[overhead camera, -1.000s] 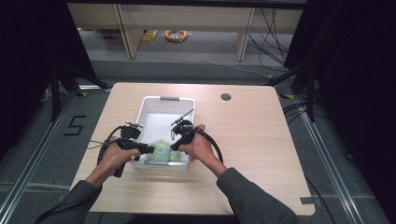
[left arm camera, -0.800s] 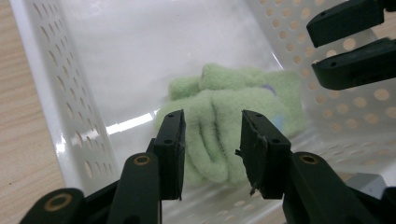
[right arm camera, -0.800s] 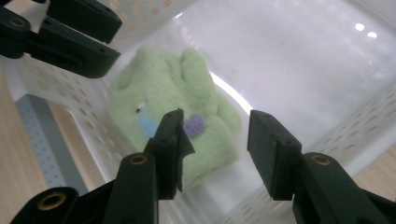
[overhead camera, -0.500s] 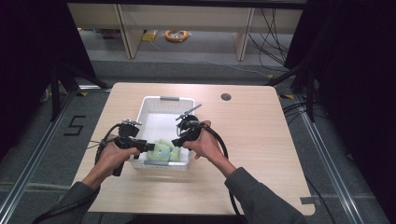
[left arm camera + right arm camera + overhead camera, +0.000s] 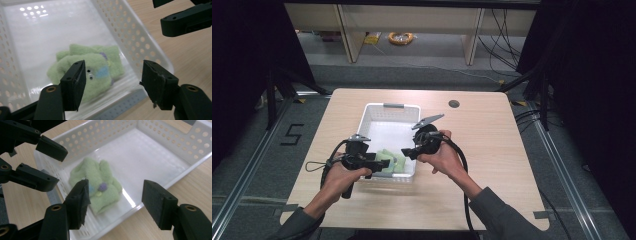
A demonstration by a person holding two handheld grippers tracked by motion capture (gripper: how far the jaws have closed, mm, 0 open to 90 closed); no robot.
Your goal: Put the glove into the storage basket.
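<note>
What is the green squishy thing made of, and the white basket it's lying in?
The green thing looks like soft fleece or felt cloth: its surface is fuzzy and matte, it lies in floppy folds, and small coloured patches sit on it. The white basket looks like moulded plastic: smooth and slightly glossy, with neat rows of round holes in its walls and light shining off its floor.

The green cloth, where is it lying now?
The green cloth lies inside the white basket, at its near end, between both open tools in the high view.
</note>
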